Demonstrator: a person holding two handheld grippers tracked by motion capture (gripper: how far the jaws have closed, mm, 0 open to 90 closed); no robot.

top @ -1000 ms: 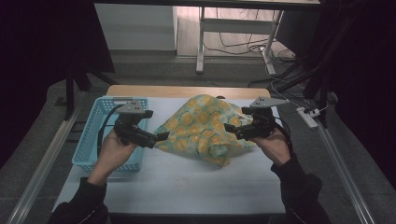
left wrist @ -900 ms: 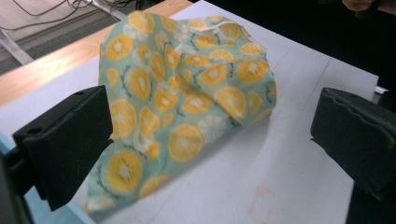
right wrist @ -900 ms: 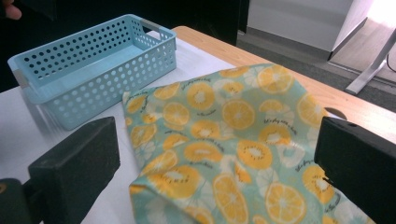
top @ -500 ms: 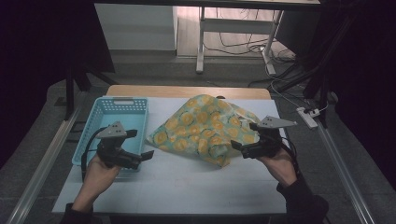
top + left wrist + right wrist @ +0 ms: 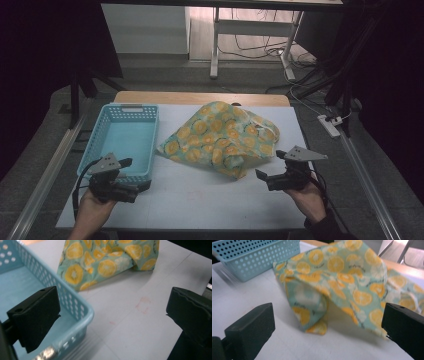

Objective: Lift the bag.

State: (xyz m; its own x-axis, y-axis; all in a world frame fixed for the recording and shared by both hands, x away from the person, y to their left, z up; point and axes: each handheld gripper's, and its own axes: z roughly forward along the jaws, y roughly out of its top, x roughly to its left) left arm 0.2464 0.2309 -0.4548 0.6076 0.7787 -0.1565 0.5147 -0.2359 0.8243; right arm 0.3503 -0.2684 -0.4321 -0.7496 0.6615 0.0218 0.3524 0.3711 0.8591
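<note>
The cloth [image 5: 220,137], green with an orange-slice print, lies crumpled on the white desk [image 5: 200,200], just beside the right wall of the blue basket [image 5: 125,137]. It is not flat: one edge is folded under and the middle stands up in a loose tent.

The left claw [image 5: 137,187] sits near the basket's front right corner, apart from the cloth. In the left gripper view its jaws stand wide apart with nothing between them. The right claw [image 5: 261,176] is released as well; it points at the cloth's near corner from just beside it and touches nothing.

Hazards from this position, as a judgement:

- The near corner of the cloth [image 5: 312,325] is doubled under. A claw closing there would likely take two layers, and the cloth would lift as a bundle instead of opening.
- The left claw is close to the basket rim [image 5: 82,310]. A direct move toward the cloth could catch the rim and drag or tip the basket.
- The cloth is light and loose on a smooth desk. A low approach could push it ahead of the jaws rather than getting under its edge.
</note>
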